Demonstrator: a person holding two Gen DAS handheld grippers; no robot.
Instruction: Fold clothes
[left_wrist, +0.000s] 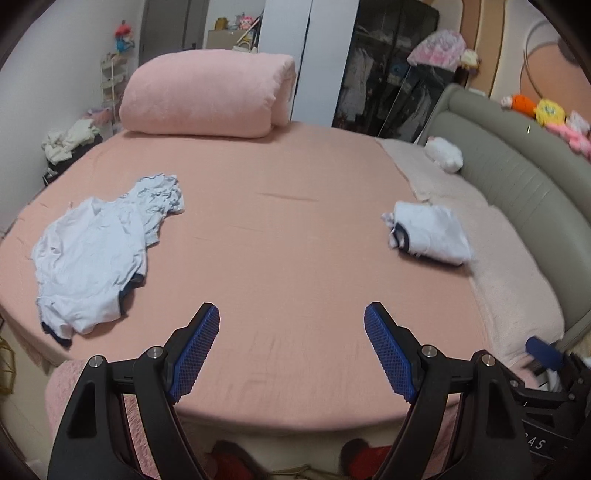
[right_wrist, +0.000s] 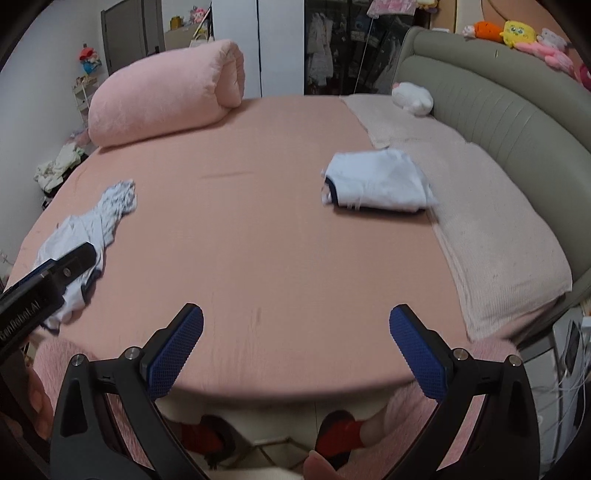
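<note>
Pink bed (left_wrist: 280, 229), left tool (left_wrist: 291, 321) wide open, empty, right tool (right_wrist: 295, 321) likewise

The left gripper's body (right_wrist: 48, 280) covers the near end of the crumpled white garment (right_wrist: 92, 221), far left of the right tongs; the folded garment's (left_wrist: 430, 236) edges blur.

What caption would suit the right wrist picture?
Open right claw hovers over a pink bed, folded white garment right, crumpled clothes left.
</note>
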